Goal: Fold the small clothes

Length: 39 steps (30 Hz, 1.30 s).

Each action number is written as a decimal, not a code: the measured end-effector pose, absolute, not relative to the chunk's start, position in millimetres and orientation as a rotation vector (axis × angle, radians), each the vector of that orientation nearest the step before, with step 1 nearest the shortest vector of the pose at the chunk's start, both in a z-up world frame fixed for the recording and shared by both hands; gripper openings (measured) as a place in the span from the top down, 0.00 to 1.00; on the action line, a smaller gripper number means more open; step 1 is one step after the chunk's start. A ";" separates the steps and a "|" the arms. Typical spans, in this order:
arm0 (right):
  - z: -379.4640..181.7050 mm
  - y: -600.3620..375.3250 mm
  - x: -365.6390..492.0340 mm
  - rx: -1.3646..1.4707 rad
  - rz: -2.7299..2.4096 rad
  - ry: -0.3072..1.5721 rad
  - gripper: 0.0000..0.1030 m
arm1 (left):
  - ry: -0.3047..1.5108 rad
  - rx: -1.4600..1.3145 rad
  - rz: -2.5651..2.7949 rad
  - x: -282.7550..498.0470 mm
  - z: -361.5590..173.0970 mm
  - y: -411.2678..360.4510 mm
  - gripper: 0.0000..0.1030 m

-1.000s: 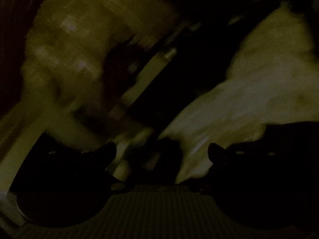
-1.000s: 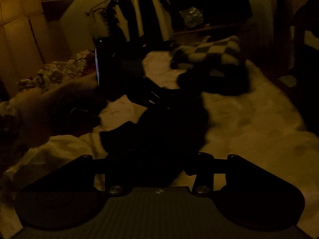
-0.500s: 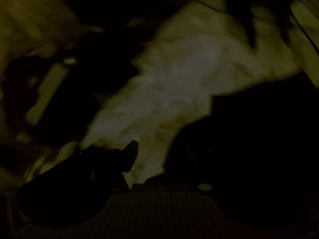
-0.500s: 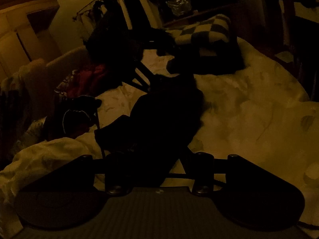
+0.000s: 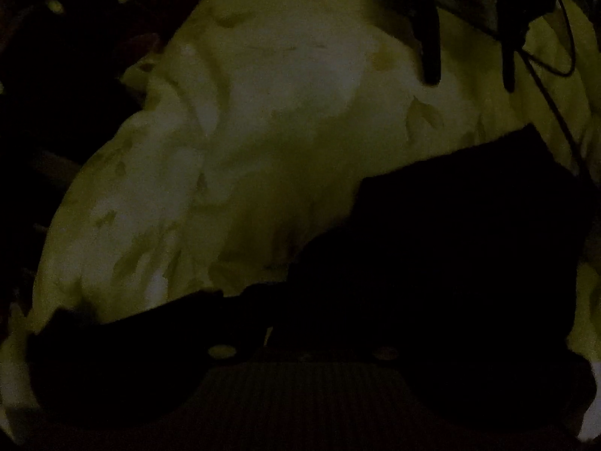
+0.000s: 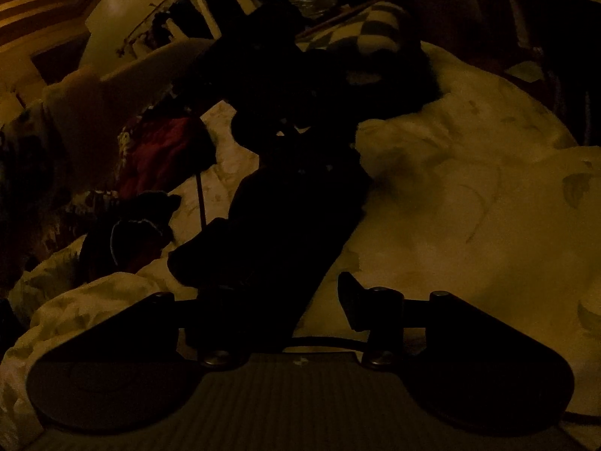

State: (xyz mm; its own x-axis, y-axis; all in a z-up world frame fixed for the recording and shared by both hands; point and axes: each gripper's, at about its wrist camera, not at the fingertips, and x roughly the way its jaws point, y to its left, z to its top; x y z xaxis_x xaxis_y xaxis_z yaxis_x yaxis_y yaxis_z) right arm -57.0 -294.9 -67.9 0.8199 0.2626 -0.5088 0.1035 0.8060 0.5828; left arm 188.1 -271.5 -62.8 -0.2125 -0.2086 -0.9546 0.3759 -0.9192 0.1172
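Dark garment [image 6: 293,203] now lies stretched along bed [image 6: 469,188]. Right gripper [image 6: 285,300] jaws now wide apart, near end between them, grip unclear. Left gripper [image 5: 300,323] jaws: cannot tell. Folding can begin.

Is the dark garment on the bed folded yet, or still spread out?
Cannot tell for sure. The dark garment lies as a long strip across the pale bedspread, reaching the right tongs; darkness hides any fold lines.
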 end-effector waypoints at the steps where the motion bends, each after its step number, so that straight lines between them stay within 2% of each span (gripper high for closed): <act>1: -68.2 -296.3 -57.1 0.644 0.091 0.612 0.24 | 0.187 1.648 -2.174 192.4 -57.7 -265.8 0.97; 7: -55.0 -291.6 -62.9 0.634 0.123 0.553 0.24 | 0.150 1.203 -2.023 234.0 -7.8 -202.5 0.97; 10: -42.7 -275.4 -60.7 0.572 0.172 0.523 0.24 | 0.137 1.103 -1.859 254.8 11.6 -161.2 0.97; 17: -25.1 -202.9 -37.3 0.287 0.274 0.541 0.25 | 0.179 1.077 -1.655 262.4 22.3 -103.1 0.97; 22: -33.6 -139.2 -14.3 -0.034 0.261 0.609 0.26 | 0.144 1.061 -1.618 255.2 26.8 -87.7 0.97; 25: -42.6 -121.3 -7.2 -0.103 0.247 0.613 0.28 | 0.144 1.044 -1.599 252.2 21.7 -89.4 0.97; 29: -62.2 -97.5 2.6 -0.280 0.163 0.656 0.26 | 0.161 1.026 -1.552 255.5 17.9 -87.4 0.97; 30: -64.4 -92.7 1.6 -0.313 0.163 0.657 0.24 | 0.164 1.023 -1.545 255.6 16.5 -86.5 0.97; 31: -66.3 -89.2 1.6 -0.341 0.157 0.658 0.16 | 0.170 1.019 -1.538 255.9 15.0 -85.1 0.97; 32: -69.3 -87.0 4.2 -0.363 0.148 0.672 0.12 | 0.179 1.014 -1.529 256.3 13.4 -84.2 0.97; 33: -75.0 -85.8 8.2 -0.392 0.133 0.691 0.14 | 0.187 1.006 -1.517 256.2 11.6 -82.9 0.97; 34: -79.2 -86.6 10.2 -0.407 0.137 0.698 0.33 | 0.199 0.997 -1.504 255.7 10.0 -81.2 0.96; 35: -82.5 -87.2 9.6 -0.430 0.149 0.702 0.63 | 0.206 0.993 -1.492 255.3 9.2 -79.0 0.96; 36: -81.6 -90.8 7.7 -0.434 0.163 0.688 0.87 | 0.210 0.994 -1.476 253.8 9.0 -76.1 0.97; 39: -52.4 -115.0 -9.9 -0.332 0.166 0.580 0.89 | 0.226 0.979 -1.413 250.2 18.7 -61.0 0.96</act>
